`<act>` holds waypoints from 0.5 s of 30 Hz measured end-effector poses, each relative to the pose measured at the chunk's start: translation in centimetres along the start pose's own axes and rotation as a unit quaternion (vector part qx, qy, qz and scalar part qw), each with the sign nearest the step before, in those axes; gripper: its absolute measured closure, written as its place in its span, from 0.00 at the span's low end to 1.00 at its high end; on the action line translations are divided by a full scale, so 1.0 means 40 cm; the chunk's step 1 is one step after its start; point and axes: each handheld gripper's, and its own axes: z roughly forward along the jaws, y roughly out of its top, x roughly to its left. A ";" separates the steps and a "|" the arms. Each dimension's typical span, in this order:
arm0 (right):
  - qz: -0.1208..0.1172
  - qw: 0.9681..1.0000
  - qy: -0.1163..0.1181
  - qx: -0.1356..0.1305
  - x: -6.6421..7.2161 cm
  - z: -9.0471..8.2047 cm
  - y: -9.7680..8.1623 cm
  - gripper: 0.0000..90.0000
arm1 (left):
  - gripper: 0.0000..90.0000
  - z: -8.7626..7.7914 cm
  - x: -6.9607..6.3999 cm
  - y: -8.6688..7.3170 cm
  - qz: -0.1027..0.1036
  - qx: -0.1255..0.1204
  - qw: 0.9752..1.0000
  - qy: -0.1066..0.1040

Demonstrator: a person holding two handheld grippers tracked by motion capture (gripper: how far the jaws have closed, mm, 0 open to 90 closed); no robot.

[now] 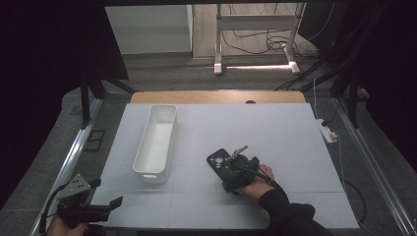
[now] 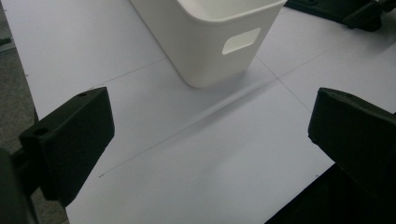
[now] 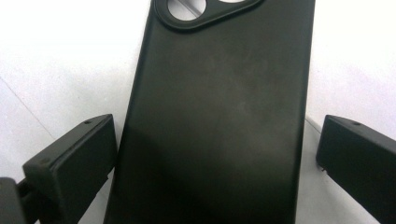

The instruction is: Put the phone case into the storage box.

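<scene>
White surface: the bench is covered by a pale sheet with faint seam lines; a wooden strip shows along its far edge.
Open room: the far right half of the bench is bare, and so is the near middle strip between the two grippers.
Edges: the left gripper sits at the near left corner, close to the bench edge; the right gripper is well inside the surface, right of centre.
Container: a long white bin stands left of centre, running from near to far; its inside looks empty in the high view. In the left gripper view its near end wall has a slot handle cut in it.
Phone case: a black phone case lies flat on the bench just right of the bin, camera cut-out at its far end. In the right gripper view the phone case lies between the two fingers.
Right fingers: spread wide, one on each long side of the case, neither touching it.
Left fingers: spread wide over bare bench, nothing between them, bin just ahead.
Obstacles: the bin is the one thing beside the case; the two stand apart.
Surroundings: a white power strip lies off the right edge; a metal stand and cables are on the floor beyond.
</scene>
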 end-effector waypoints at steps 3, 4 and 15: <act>0.009 1.000 -0.003 0.007 0.002 -0.002 0.002 0.01 | 0.02 0.001 -0.001 0.001 0.004 0.003 1.000 -0.001; 0.009 1.000 -0.003 0.007 0.002 -0.002 0.002 0.01 | 0.02 0.001 -0.001 0.001 0.004 0.003 1.000 -0.001; 0.011 1.000 0.002 0.023 -0.004 -0.020 0.009 0.16 | 0.02 0.004 -0.006 0.003 0.012 0.009 1.000 0.004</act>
